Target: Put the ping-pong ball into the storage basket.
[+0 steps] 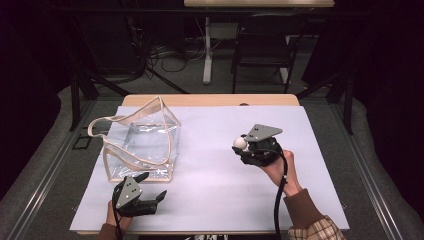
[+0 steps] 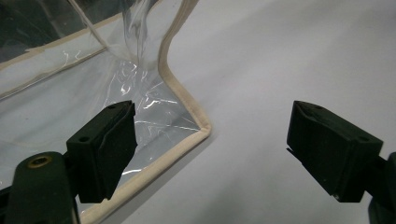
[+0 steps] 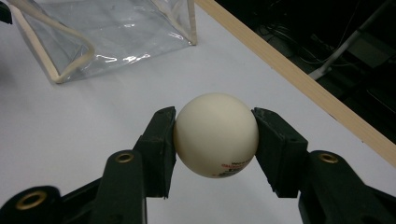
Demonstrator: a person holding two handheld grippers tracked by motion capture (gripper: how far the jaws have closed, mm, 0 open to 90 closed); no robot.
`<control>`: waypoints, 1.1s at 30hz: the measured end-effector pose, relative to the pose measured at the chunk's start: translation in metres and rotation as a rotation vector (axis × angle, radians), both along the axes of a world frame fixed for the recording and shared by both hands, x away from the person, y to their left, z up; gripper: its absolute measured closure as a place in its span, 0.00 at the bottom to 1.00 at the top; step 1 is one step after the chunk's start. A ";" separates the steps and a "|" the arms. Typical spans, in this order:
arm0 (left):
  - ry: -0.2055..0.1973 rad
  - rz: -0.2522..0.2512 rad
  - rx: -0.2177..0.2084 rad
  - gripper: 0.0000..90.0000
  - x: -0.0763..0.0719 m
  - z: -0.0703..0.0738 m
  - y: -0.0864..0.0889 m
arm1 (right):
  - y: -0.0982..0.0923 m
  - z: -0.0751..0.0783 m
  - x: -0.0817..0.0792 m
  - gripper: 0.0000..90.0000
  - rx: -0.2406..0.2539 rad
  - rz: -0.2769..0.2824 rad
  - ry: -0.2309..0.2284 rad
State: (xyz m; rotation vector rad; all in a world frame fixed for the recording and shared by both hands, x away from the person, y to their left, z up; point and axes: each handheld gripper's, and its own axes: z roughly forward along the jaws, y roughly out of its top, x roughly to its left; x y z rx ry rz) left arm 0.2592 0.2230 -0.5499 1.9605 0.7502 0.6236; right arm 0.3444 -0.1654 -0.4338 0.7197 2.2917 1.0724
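I have the small cream-white plastic ball (image 3: pixel 215 135) pinched between the two black pads of the right gripper (image 3: pixel 215 140), one pad on each side near its widest line, and it sits lifted off the white table sheet (image 1: pixel 215 190). The left gripper (image 2: pixel 210 149) has its fingers spread wide with nothing between them, parked at the near corner of the clear plastic tote bag with beige trim (image 1: pixel 142 145); the beige corner seam sits just ahead of its left finger (image 2: pixel 105 149). Risks as I see them: the ball is smooth and round, contact is two small patches, so any twist or bump could squirt it out forward and it rolls off the sheet toward the wooden table edge (image 3: pixel 299 79). The bag is floppy, its mouth sagging and partly collapsed, handles (image 1: pixel 100 125) draped to the far side of the left fingers. If I bring the ball over without the left gripper holding the rim open, it likely hits the film, bounces out or pushes the bag away. Grabbing the rim off-centre could tip the bag.
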 end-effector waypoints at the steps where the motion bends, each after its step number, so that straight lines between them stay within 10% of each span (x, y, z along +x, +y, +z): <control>1: 0.000 0.000 -0.001 0.18 0.000 0.000 0.000 | 0.001 0.000 0.001 0.57 -0.001 0.001 -0.001; 33: 0.001 -0.005 -0.003 0.18 0.000 0.000 -0.001 | 0.030 0.010 0.021 0.56 0.003 0.041 -0.004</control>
